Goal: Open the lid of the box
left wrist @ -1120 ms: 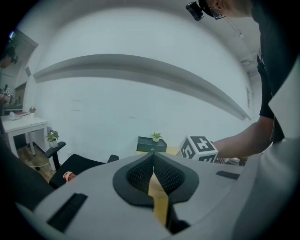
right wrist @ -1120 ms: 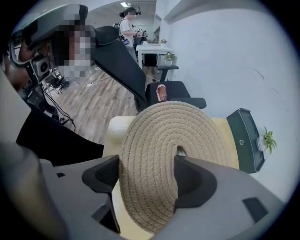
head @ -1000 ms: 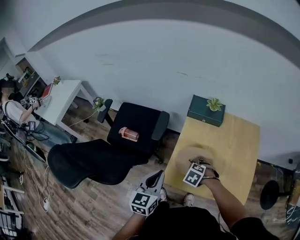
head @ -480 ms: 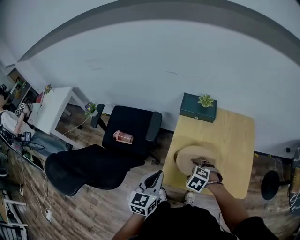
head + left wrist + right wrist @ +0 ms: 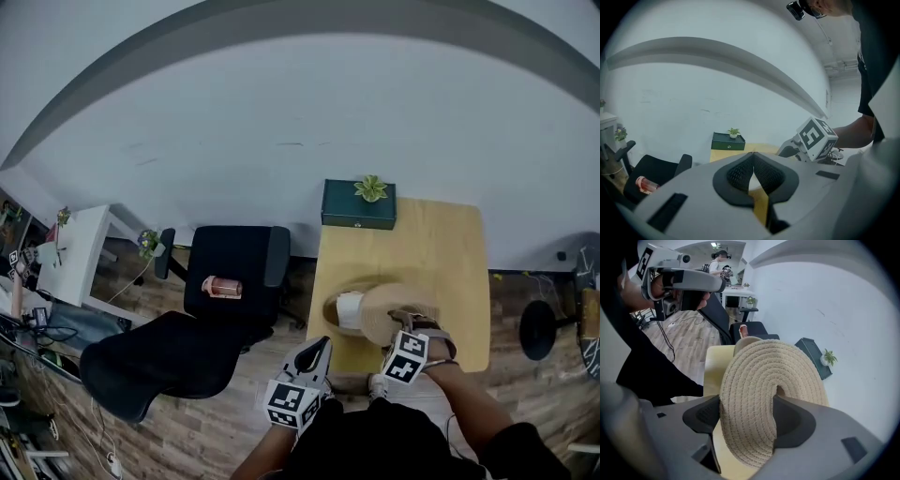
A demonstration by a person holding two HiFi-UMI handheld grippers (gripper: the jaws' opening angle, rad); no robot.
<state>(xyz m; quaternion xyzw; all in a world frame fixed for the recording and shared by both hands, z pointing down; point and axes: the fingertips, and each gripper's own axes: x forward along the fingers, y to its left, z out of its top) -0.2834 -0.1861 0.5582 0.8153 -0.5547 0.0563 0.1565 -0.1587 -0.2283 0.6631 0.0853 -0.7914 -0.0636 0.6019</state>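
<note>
A round woven rope lid is tilted up on edge, and my right gripper is shut on it, one pad on each face. In the head view the lid hangs over the yellow table, just right of the round woven box, whose pale inside now shows. The right gripper points steeply down near the table's front edge. My left gripper floats off the table's front left corner with nothing in it. In its own view the left gripper's pads meet at the tips.
A dark green case with a small potted plant stands at the table's far edge against the wall. Left of the table is a black chair with a pink bottle on it. A white desk stands far left.
The lid, flat on the box before, has come up and off to the right in the right gripper, uncovering the box. The left gripper has shifted slightly towards the table.
</note>
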